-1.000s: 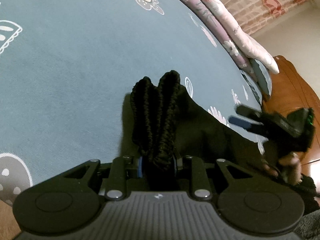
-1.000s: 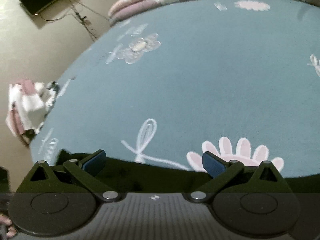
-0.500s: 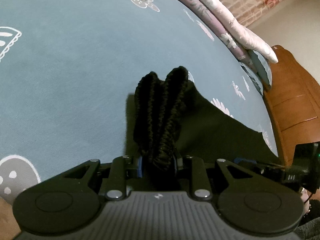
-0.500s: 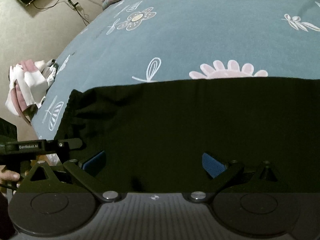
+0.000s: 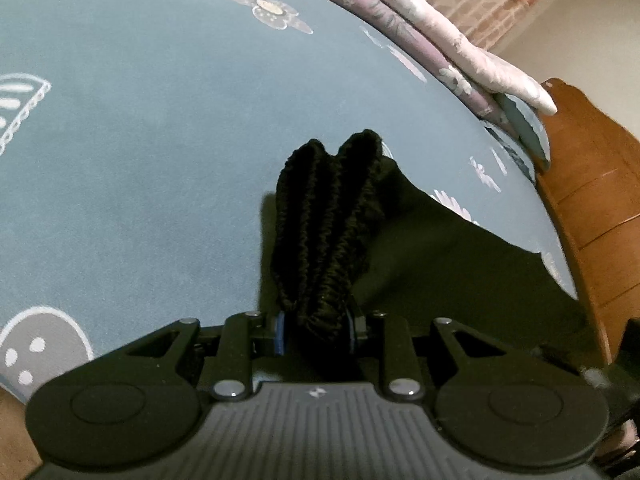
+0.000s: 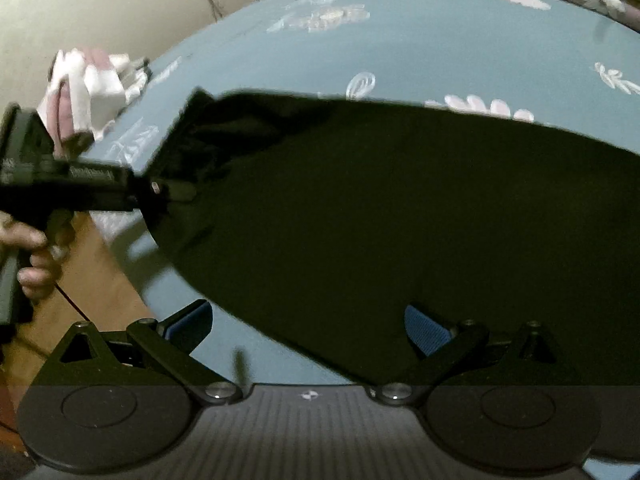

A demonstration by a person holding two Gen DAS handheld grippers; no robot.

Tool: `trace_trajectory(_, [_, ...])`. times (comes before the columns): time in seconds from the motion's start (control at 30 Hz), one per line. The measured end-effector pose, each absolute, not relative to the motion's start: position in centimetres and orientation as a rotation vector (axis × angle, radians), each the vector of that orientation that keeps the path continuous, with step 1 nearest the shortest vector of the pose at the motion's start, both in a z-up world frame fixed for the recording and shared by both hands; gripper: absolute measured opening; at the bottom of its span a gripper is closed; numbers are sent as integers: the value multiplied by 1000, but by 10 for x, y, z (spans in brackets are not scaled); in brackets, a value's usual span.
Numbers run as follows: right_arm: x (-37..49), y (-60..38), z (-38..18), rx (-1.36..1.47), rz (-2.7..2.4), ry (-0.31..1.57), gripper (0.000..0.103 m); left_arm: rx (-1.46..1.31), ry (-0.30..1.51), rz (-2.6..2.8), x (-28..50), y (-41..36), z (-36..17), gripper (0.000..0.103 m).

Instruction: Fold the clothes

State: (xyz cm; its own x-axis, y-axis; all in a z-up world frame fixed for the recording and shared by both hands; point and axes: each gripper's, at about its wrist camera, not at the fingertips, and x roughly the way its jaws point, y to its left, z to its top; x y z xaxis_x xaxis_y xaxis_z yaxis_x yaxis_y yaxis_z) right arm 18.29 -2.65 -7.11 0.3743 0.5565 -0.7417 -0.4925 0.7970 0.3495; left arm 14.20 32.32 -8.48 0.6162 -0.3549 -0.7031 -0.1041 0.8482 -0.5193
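Gripping, left wrist view: left gripper (image 5: 316, 330) pinches the gathered elastic waistband (image 5: 324, 224) of a black garment (image 5: 440, 272) between its blue pads.
Garment place: spread over the blue flowered bedspread (image 5: 140, 140), toward the wooden bed frame (image 5: 592, 200).
Right wrist view: right gripper (image 6: 308, 326) has its jaws wide apart, nothing clamped, hovering over the garment's near edge.
Left side: a hand (image 6: 32, 256) holds the other gripper at the garment's bunched end; white crumpled cloth (image 6: 88, 88) beyond.

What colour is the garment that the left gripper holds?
Black. The garment, bunched between the pads of the left gripper, shows best in the left wrist view.
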Motion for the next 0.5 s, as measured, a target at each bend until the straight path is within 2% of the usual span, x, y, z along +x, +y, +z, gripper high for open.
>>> trace_trajectory(0.2, [169, -41, -86, 210, 656, 978, 103, -540, 877, -117, 139, 316, -83, 25])
trace_trajectory(0.37, [144, -60, -82, 201, 714, 960, 103, -532, 850, -94, 134, 311, -77, 24])
trace_trajectory(0.5, [131, -98, -66, 232, 639, 862, 103, -484, 823, -91, 131, 298, -58, 23])
